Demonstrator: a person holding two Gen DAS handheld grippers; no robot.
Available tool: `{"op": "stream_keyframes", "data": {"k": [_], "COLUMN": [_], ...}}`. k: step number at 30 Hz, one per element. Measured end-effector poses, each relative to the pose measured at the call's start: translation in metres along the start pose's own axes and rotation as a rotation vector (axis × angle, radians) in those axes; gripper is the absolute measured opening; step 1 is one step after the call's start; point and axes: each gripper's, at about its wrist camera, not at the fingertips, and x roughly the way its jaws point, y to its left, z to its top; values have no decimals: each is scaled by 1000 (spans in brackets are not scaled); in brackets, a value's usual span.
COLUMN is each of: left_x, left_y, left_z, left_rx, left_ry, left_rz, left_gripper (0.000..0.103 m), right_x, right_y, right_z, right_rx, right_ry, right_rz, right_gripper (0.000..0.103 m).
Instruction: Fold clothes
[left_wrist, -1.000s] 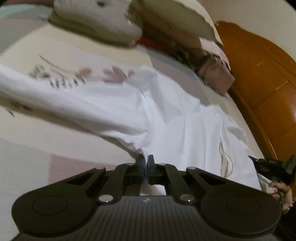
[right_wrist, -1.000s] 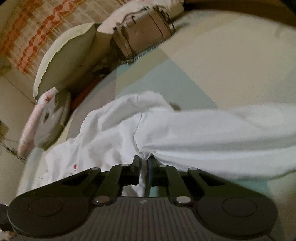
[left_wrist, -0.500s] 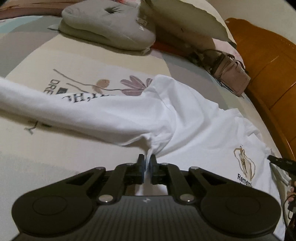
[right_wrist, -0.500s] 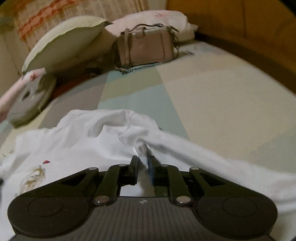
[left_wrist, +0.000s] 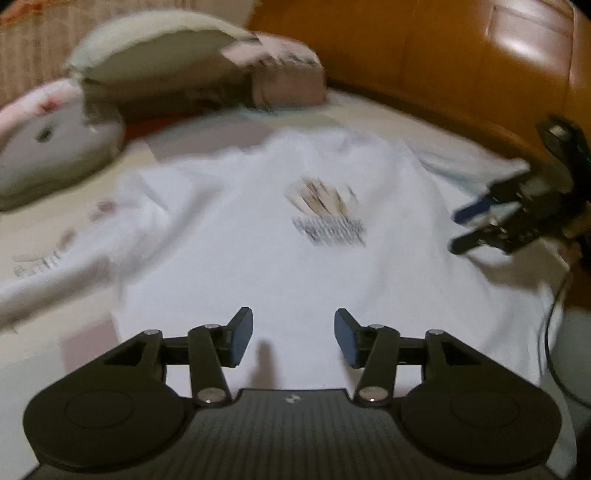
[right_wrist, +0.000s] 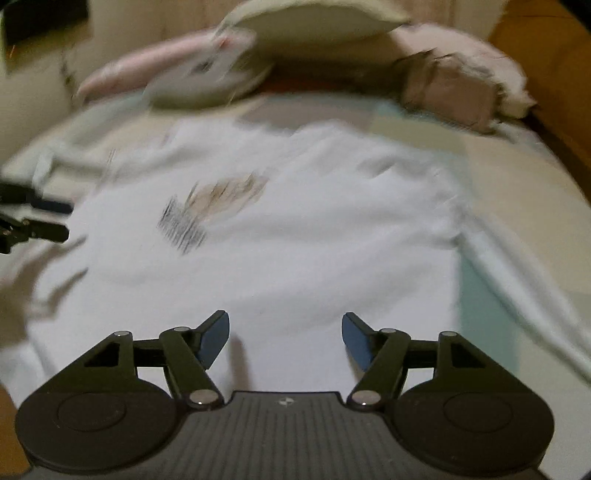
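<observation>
Soft white cotton shirt (left_wrist: 280, 266) spread front-up and nearly flat on the bed (left_wrist: 44, 325), with a blurred brown-and-black chest print (left_wrist: 325, 214) at its middle. Left gripper (left_wrist: 293, 338) just above the shirt's near hem, fingers spread wide, blue pads bare, gripping nothing. Right gripper (right_wrist: 285, 338) likewise over the near hem, fingers wide apart and empty. Matte black ribbed plastic on both gripper bodies.

Beyond the shirt: a round grey cushion (left_wrist: 55, 155), a cream pillow (left_wrist: 155, 55), a boxy taupe handbag (left_wrist: 288, 85).

Only in the left wrist view: glossy orange-brown wooden headboard (left_wrist: 443, 62), and the right gripper seen from outside, right of the print. Only in the right wrist view: a long sleeve (right_wrist: 524, 280) trailing right of the shirt body.
</observation>
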Motion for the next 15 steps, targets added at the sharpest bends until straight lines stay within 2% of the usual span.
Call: {"op": "stream_keyframes", "data": {"k": [3,6,8,11,14,15], "left_x": [-17,-35,-46,-64,-72,-74], "left_y": [-6,-12,-15,-21,-16,-14], "left_z": [-18,-36,-48,-66,-58,-54], "left_rx": [-8,-16,-22,-30,-67,-84], "left_ry": [23,46,61,84,62,53], "left_rz": [36,72,96,133,183,201], "left_gripper": [50,55,58,57,58,58], "right_x": [-12,-30,-43,-56,-68,-71], "right_y": [1,-1,-1,13,51,67], "right_z": [-21,-43,-56,-51,-41,-37], "right_rx": [-22,-19,-14,-2,-72,-110], "right_ry": [9,26,44,40,-41,-66], "right_rz": [-48,-90,-118,-139,-27,30], "right_gripper": [86,93,93,92,90,83]}}
